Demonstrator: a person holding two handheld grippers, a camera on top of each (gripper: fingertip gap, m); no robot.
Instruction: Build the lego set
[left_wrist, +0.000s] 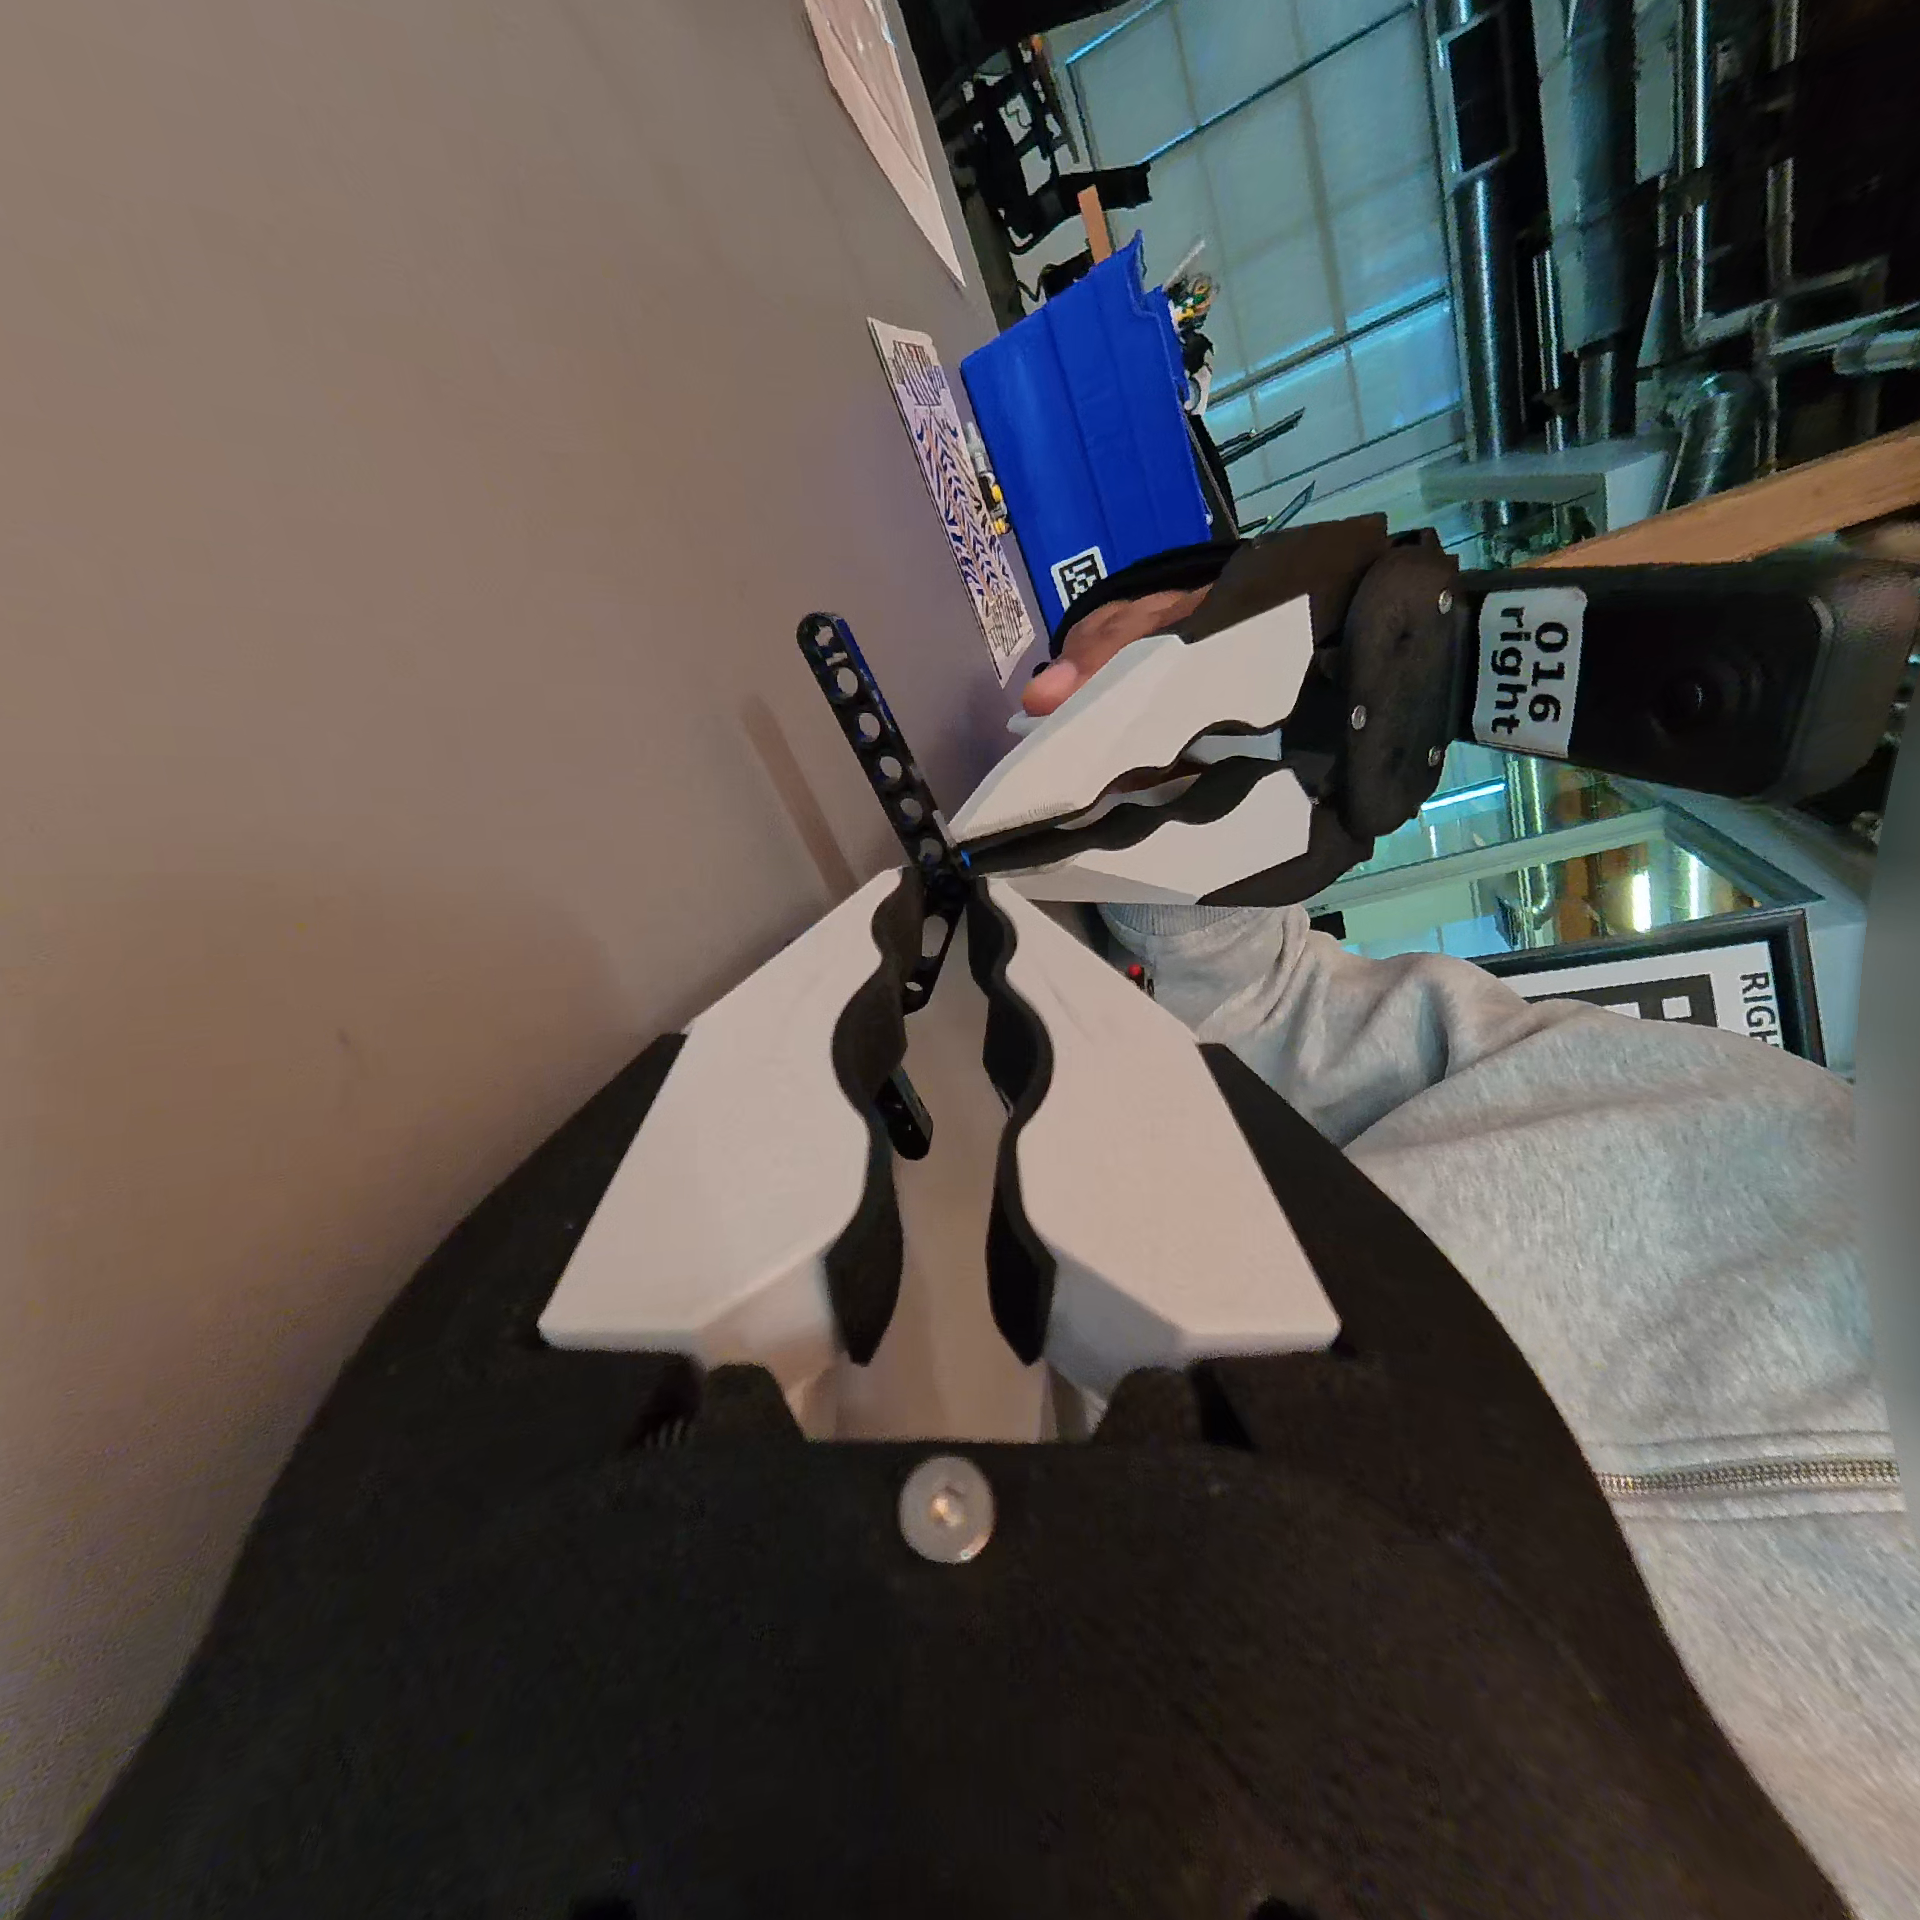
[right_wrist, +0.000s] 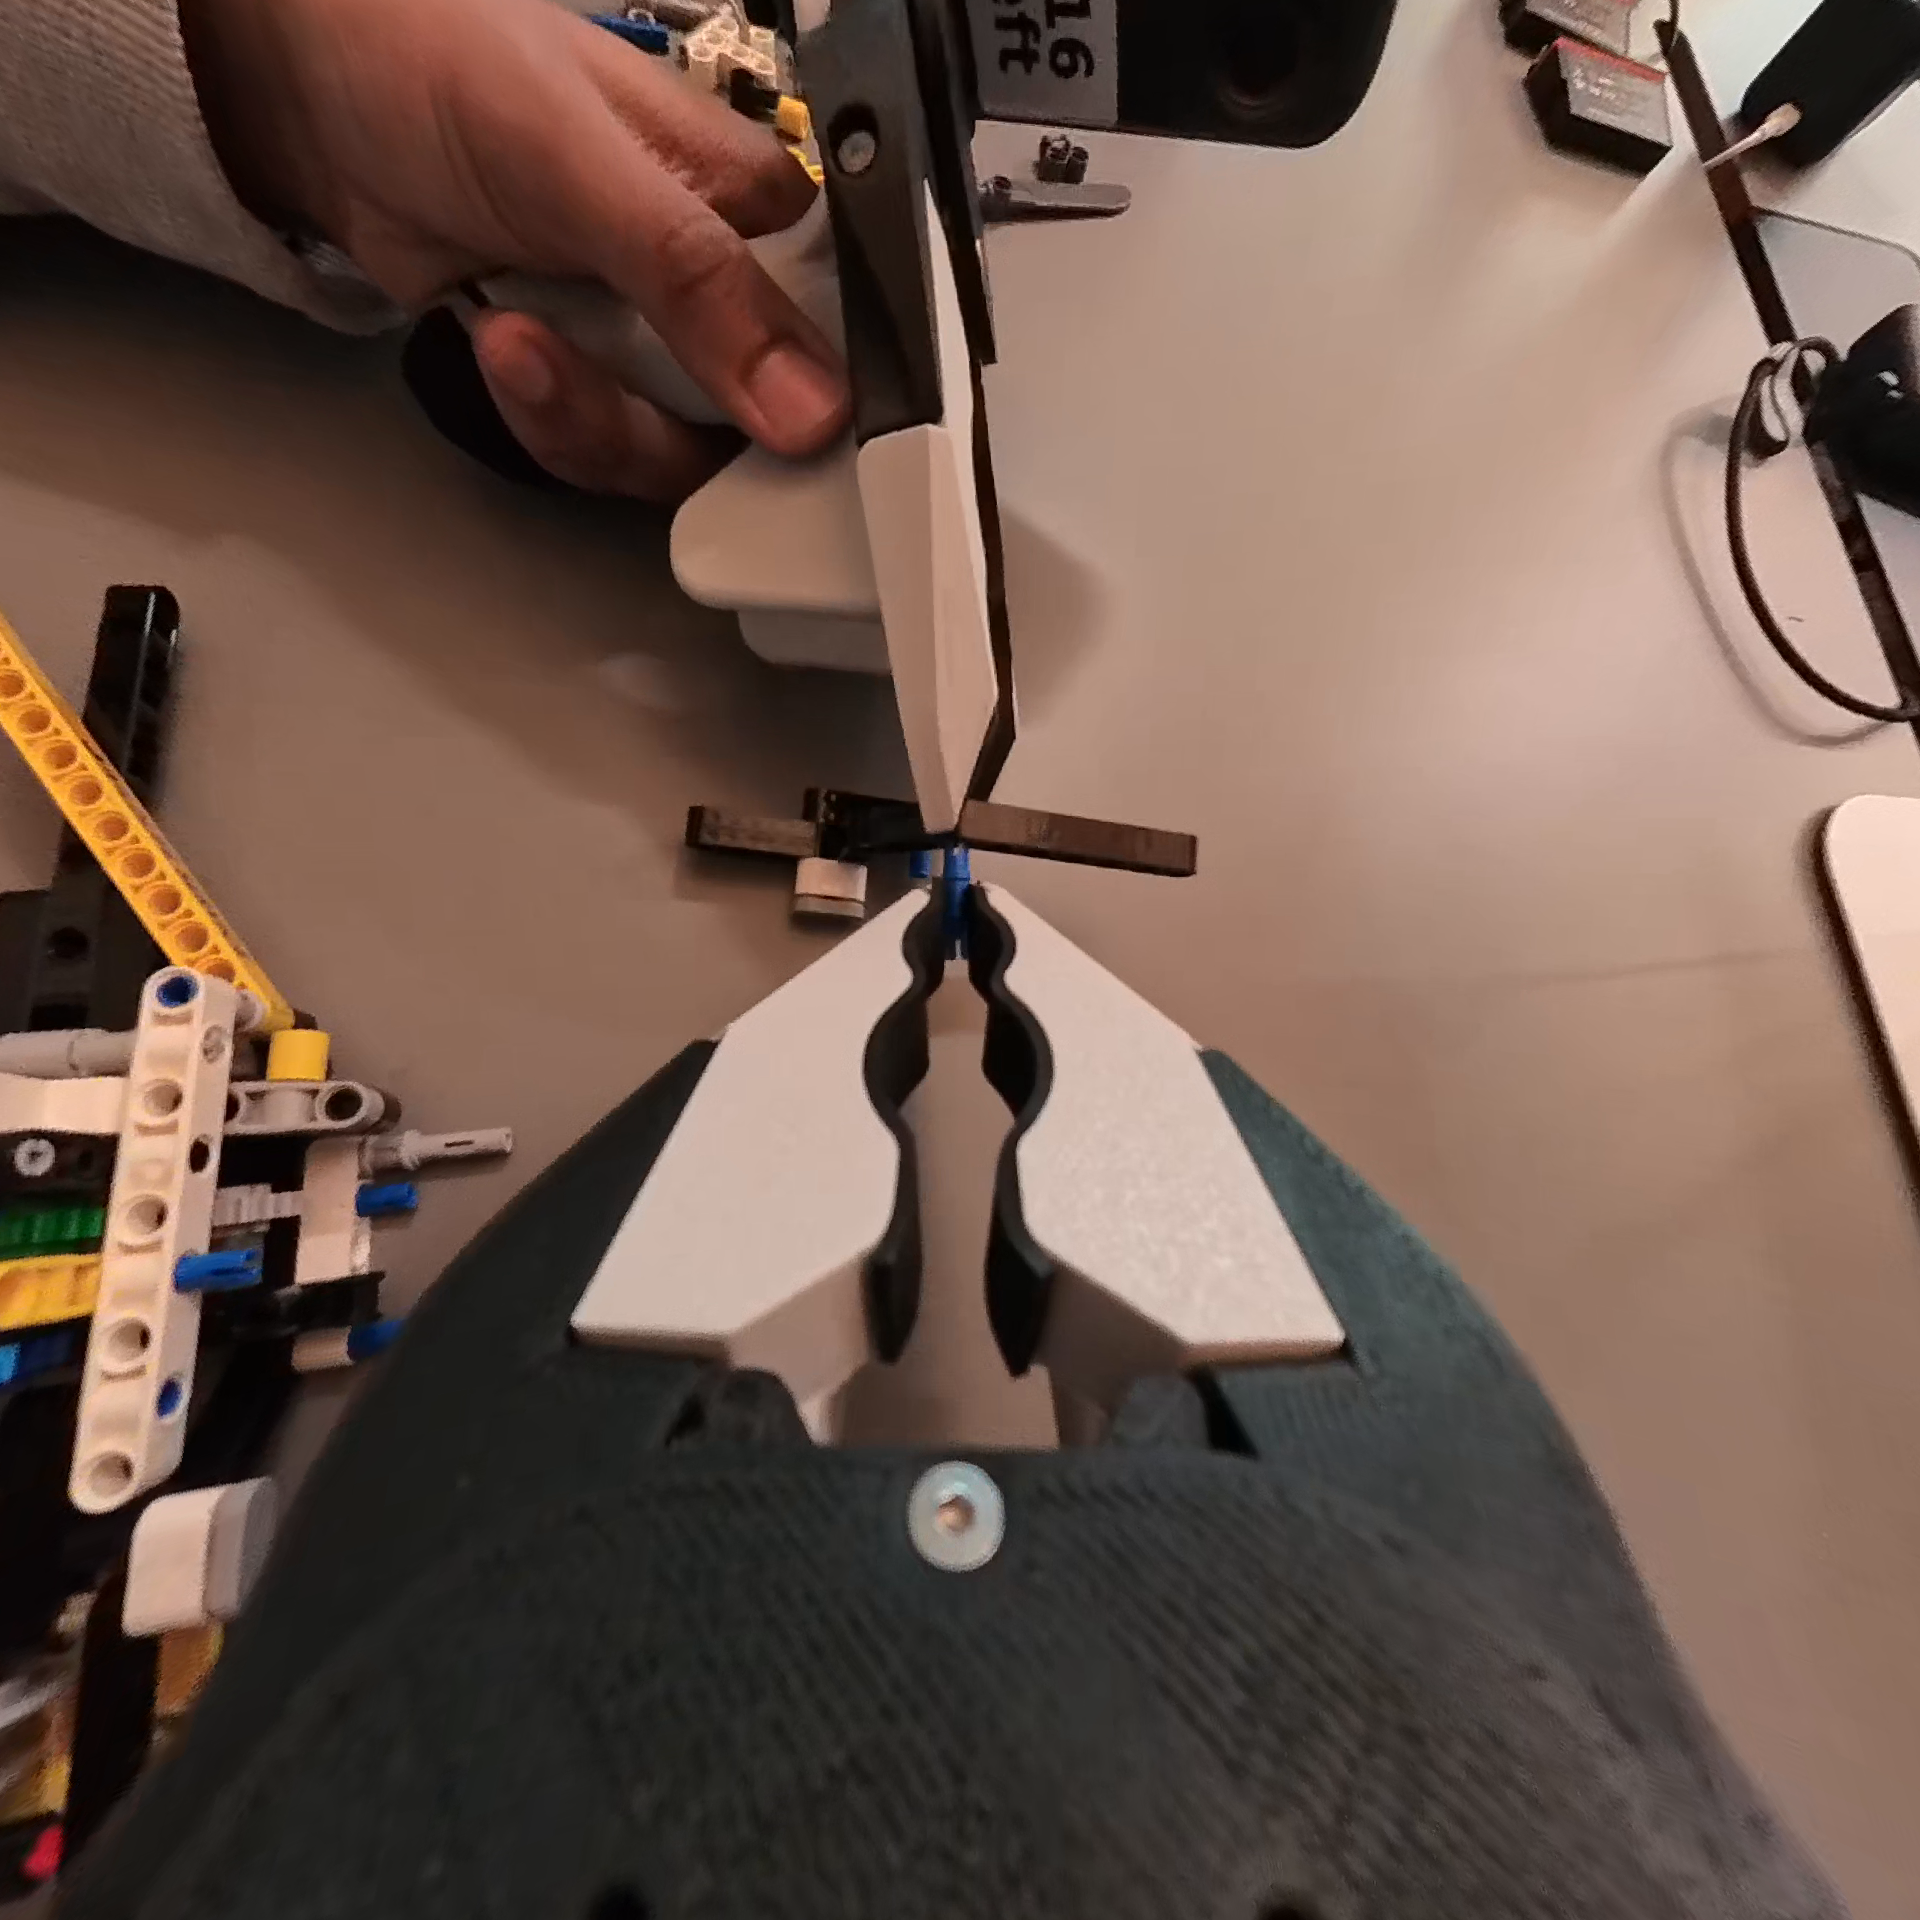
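Observation:
My left gripper (left_wrist: 940, 883) is shut on a long black beam with holes (left_wrist: 868, 727), held in the air above the table. In the right wrist view the beam (right_wrist: 1081, 834) shows edge-on, with the left gripper (right_wrist: 951, 821) coming down onto it from above. My right gripper (right_wrist: 951, 914) is shut on a small blue pin (right_wrist: 953, 904), its tip touching the beam's side right where the left gripper holds it. In the left wrist view the right gripper (left_wrist: 961, 852) comes in from the right. A second blue pin (right_wrist: 918, 862) sits in the beam beside it.
A partly built model (right_wrist: 177, 1195) of white, yellow and black beams with blue pins lies at the left. A blue bin (left_wrist: 1091, 447) and a patterned sheet (left_wrist: 961, 499) stand farther along the table. Cables (right_wrist: 1787, 540) and a white device (right_wrist: 1881, 935) lie at the right. Less than 4 cm separates the two grippers' tips. The white device (right_wrist: 1881, 935) is about 30 cm from both grippers' fingertips.

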